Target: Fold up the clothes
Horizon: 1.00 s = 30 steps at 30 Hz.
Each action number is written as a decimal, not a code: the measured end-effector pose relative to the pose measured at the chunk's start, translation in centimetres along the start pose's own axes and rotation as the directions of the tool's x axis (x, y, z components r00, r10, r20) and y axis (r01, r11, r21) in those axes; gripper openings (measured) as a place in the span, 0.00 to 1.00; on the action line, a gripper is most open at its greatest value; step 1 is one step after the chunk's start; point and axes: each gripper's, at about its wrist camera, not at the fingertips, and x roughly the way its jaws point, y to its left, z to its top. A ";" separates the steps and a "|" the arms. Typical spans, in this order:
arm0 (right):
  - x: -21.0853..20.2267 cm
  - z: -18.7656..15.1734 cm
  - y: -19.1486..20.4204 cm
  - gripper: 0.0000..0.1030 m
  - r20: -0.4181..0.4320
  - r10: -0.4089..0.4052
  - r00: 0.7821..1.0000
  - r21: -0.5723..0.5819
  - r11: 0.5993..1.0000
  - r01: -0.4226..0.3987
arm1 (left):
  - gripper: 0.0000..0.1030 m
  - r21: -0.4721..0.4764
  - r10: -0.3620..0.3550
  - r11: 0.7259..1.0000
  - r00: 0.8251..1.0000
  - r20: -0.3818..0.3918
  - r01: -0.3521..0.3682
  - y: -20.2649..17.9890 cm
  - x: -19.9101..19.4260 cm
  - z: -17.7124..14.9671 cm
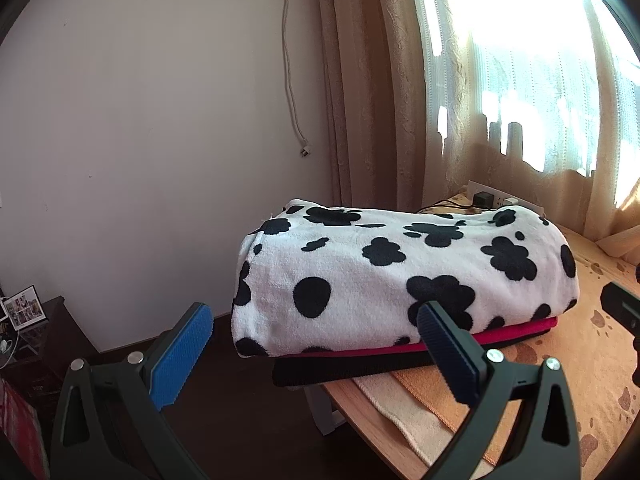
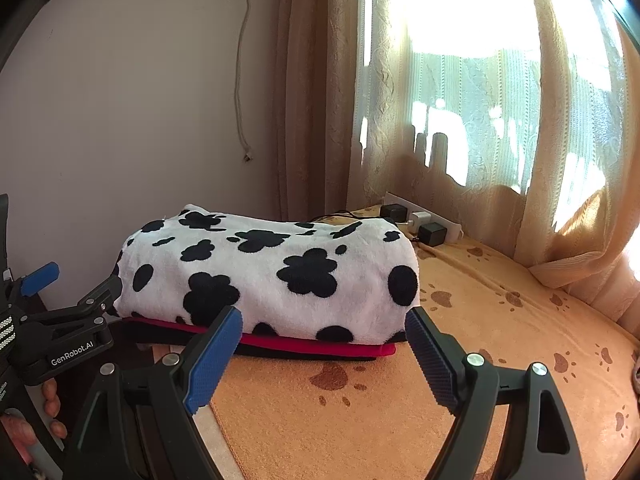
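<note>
A folded white fleece with black spots (image 1: 400, 272) (image 2: 272, 268) lies on top of a folded red garment (image 1: 520, 330) (image 2: 320, 346) and a black one (image 1: 360, 366) (image 2: 304, 354). The pile sits at the table's left end, and the black layer overhangs the edge. My left gripper (image 1: 316, 308) stands open just in front of the pile's left half and touches nothing. It also shows at the left of the right wrist view as the left gripper (image 2: 76, 280). Before the pile's right half my right gripper (image 2: 323, 314) is open and empty.
An orange paw-print cloth (image 2: 480, 340) covers the wooden table (image 1: 360, 400). A power strip with chargers (image 2: 420, 220) lies behind the pile, by the beige curtain (image 2: 320, 120). A dark cabinet with a photo frame (image 1: 24, 308) stands low left. A hand (image 2: 52, 400) holds the left gripper.
</note>
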 end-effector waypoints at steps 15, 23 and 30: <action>1.0 -0.6 -0.3 0.83 -0.027 -0.026 0.999 -0.012 1.000 0.026 | 1.00 -0.074 -0.066 0.996 0.992 -0.112 0.058 0.5 2.0 -0.7; 1.2 -0.8 0.1 0.83 -0.032 -0.023 0.999 -0.023 0.999 0.022 | 1.00 -0.084 -0.070 0.995 0.992 -0.106 0.061 0.8 2.1 -0.6; 1.4 -0.9 0.0 0.83 -0.033 -0.025 0.999 -0.022 0.999 0.025 | 1.00 -0.087 -0.042 0.996 0.995 -0.086 0.035 0.8 1.6 -0.7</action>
